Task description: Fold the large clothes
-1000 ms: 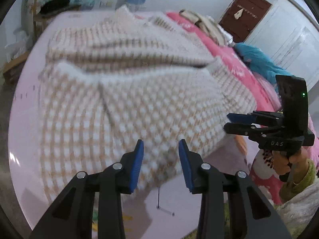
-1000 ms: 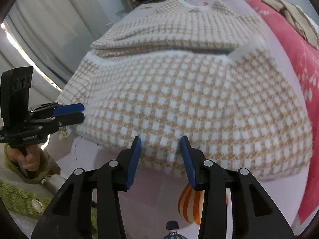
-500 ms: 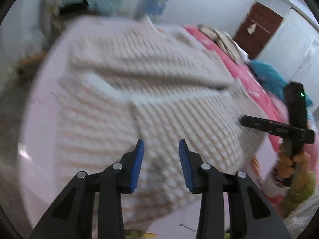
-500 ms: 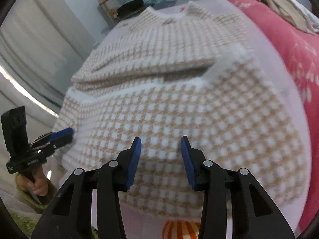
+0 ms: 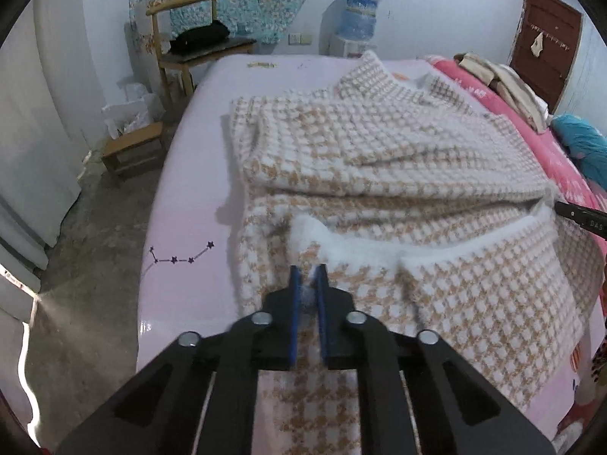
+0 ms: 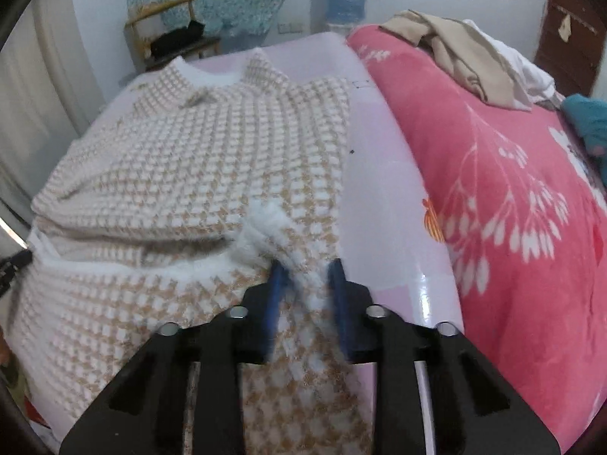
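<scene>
Your left gripper (image 5: 306,276) is clamped on the sweater's (image 5: 379,159) white hem. Your right gripper (image 6: 306,273) straddles the hem's other corner, jaws partly apart around it. The sweater lies on the bed (image 5: 197,151), beside the pink blanket (image 6: 493,174).

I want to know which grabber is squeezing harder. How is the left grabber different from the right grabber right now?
The left gripper has its blue pads nearly together, pinching white fluff of the checked sweater; the right gripper has a wider gap, with fabric between its pads. The left one is at the sweater's left side, the right one at its right side beside the pink blanket. Both are black with blue pads, at the sweater's near hem.
</scene>
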